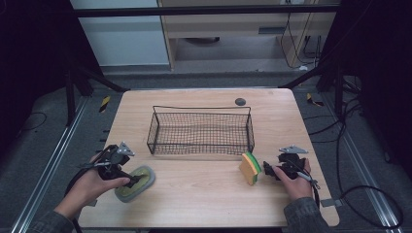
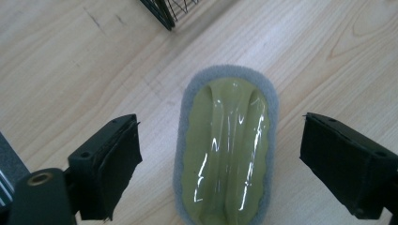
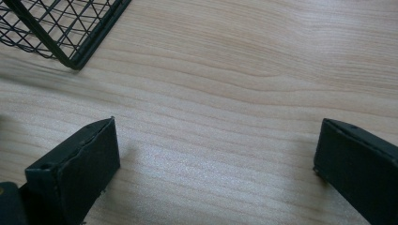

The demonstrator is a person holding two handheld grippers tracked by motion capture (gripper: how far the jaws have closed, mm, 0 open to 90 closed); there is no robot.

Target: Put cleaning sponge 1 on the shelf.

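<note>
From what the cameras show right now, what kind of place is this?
Probably a lab or workshop set up for recording. A small wooden table stands inside a dark metal frame, loose cables lie on the grey floor, and a wire basket is laid out for practice.

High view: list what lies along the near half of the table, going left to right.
left gripper → grey-and-green scrubber → yellow-and-green sponge → right gripper
</note>
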